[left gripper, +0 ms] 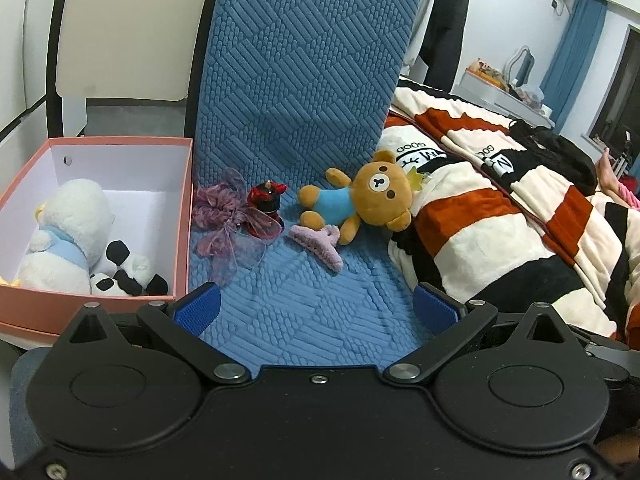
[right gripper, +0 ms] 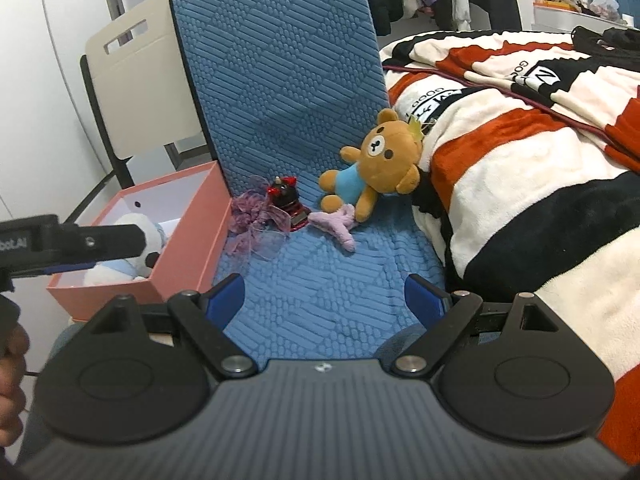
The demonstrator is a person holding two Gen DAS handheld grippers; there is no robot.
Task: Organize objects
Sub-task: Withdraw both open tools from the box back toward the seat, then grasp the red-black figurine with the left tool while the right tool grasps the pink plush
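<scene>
On the blue quilted mat (left gripper: 304, 312) lie a brown teddy bear (left gripper: 360, 204) in a blue shirt, a lilac hair claw (left gripper: 320, 244), a black and red figurine (left gripper: 266, 202) and a purple organza bow (left gripper: 228, 224). The same things show in the right wrist view: the teddy bear (right gripper: 376, 164), the hair claw (right gripper: 336, 222), the figurine (right gripper: 288, 202) and the bow (right gripper: 256, 220). A pink box (left gripper: 182, 216) at the left holds a white plush (left gripper: 64, 232) and a black-and-white plush (left gripper: 124, 272). My left gripper (left gripper: 316, 310) is open and empty, short of the objects. My right gripper (right gripper: 324, 300) is open and empty too.
A striped fleece blanket (left gripper: 500, 232) covers the bed at the right, against the teddy. A cream chair (right gripper: 132, 72) stands behind the pink box (right gripper: 192, 240). The left gripper's body (right gripper: 60, 244) crosses in front of the box in the right wrist view. Clothes hang at the back.
</scene>
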